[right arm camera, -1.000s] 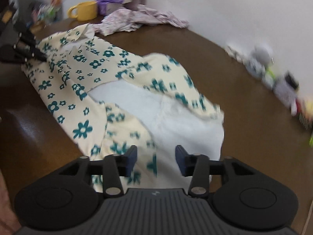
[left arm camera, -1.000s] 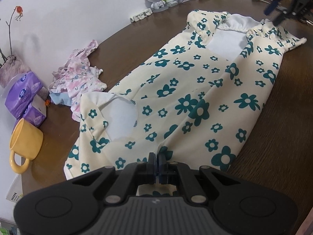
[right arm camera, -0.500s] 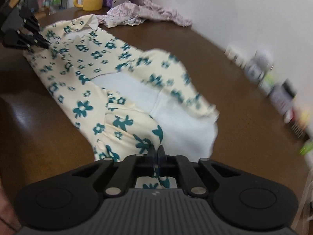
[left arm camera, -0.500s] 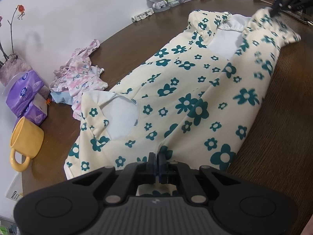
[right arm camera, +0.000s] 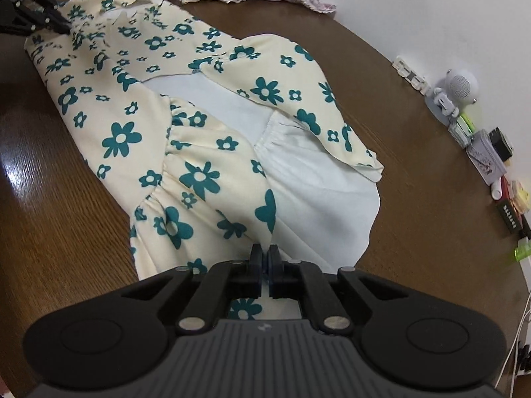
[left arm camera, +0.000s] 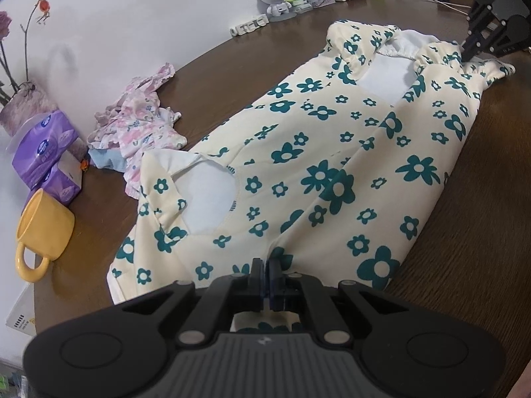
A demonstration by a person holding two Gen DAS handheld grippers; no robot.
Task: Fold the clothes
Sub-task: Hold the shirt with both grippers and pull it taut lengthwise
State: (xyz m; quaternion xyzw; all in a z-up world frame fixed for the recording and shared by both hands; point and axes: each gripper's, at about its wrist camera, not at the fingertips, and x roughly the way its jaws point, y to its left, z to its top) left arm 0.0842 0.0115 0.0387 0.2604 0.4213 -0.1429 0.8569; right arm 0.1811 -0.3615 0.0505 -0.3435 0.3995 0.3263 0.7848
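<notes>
A cream dress with teal flowers (left arm camera: 315, 165) lies stretched along the brown table, its white lining showing at both ends. My left gripper (left arm camera: 266, 277) is shut on the near edge of the dress by the neckline. My right gripper (right arm camera: 265, 265) is shut on the gathered hem end of the dress (right arm camera: 199, 179). Each gripper shows small in the other's view: the right one at the far end (left arm camera: 468, 54), the left one at the top left (right arm camera: 64, 26).
A crumpled pink floral garment (left arm camera: 139, 122) lies beside the dress near the wall. A yellow mug (left arm camera: 41, 232) and purple tissue packs (left arm camera: 46, 156) stand at the left. A small white robot figure (left arm camera: 277, 0), boxes and cables line the far table edge.
My right gripper went from open above the hem to shut on it. The hem end shifted and the dress is pulled straighter. My left gripper stayed shut on its end.
</notes>
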